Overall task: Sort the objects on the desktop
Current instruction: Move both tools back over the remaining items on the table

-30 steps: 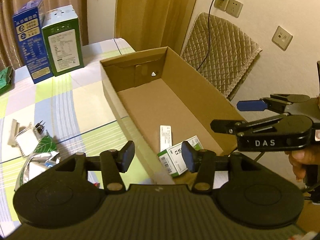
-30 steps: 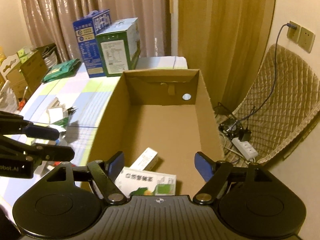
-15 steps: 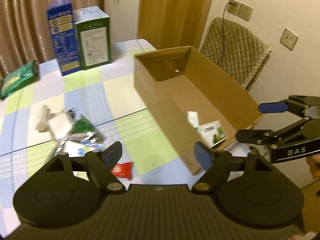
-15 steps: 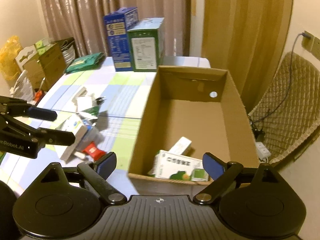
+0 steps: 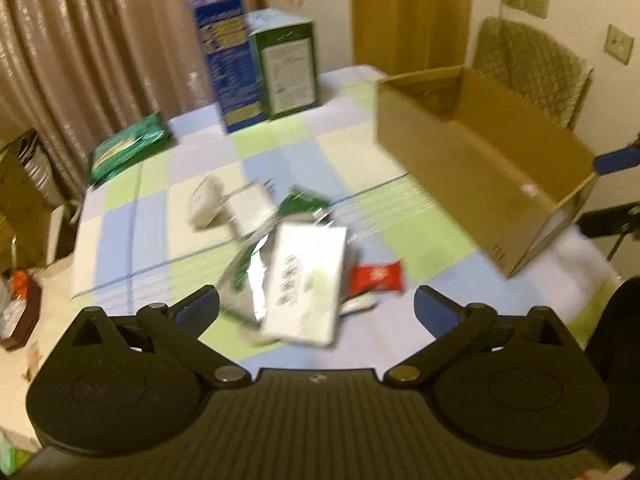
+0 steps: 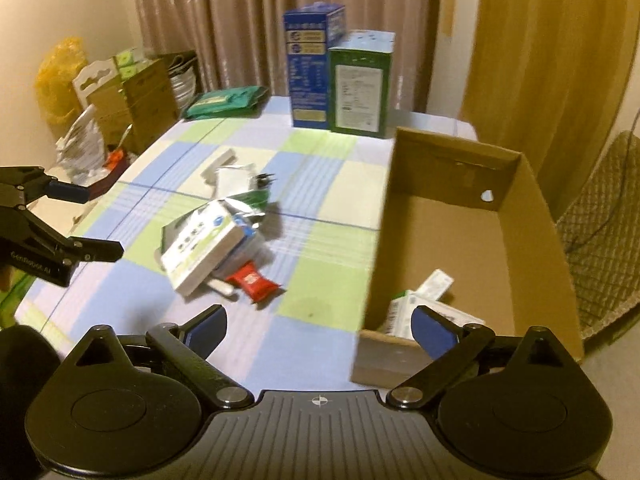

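Opening wide with nothing between their pads, the left claw and right claw face the loose heap topped by a white rectangular carton mid-counter, evidently readying another pick for the open brown cardboard box at right, which already holds cartons.

Counts, taken relative to the right-hand tool. One open cardboard box sat ahead to its right, with two small packets visible inside. Two tall cartons stood far ahead: one blue carton, one green carton. One flat green pack lay far ahead-left. The loose pile ahead-left showed one white medicine box and one red sachet; the rest was too blurred to count.
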The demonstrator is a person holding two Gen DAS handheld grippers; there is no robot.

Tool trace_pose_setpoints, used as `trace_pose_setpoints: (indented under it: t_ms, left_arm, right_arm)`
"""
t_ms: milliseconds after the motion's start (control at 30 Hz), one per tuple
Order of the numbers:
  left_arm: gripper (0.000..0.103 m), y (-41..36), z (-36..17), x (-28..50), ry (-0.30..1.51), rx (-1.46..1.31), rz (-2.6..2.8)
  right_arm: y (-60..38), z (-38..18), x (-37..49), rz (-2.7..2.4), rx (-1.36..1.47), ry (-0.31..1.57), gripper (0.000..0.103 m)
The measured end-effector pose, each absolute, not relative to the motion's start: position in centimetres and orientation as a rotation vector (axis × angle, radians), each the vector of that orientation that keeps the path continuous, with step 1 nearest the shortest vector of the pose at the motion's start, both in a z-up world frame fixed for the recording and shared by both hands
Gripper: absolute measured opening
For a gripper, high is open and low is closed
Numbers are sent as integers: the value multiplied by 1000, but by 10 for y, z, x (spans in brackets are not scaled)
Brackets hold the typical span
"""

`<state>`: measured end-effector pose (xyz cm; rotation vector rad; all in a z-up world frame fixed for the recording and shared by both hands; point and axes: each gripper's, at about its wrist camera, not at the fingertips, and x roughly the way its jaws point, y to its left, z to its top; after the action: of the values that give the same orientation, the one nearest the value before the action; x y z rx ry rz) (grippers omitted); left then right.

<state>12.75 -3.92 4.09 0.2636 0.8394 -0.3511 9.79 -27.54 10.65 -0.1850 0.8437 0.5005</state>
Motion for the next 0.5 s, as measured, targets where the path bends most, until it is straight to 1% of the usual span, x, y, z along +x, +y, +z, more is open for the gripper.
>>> trace_pose_setpoints:
  t_ms: [167, 500]
  left_arm:
    - [102, -1, 27, 125, 865, 258, -299]
    - [102, 21, 5, 129, 882, 217, -361]
  right_arm:
    - [-251, 97, 93, 551, -211, 854, 96]
    - [-205, 69, 92, 641, -292, 865, 97]
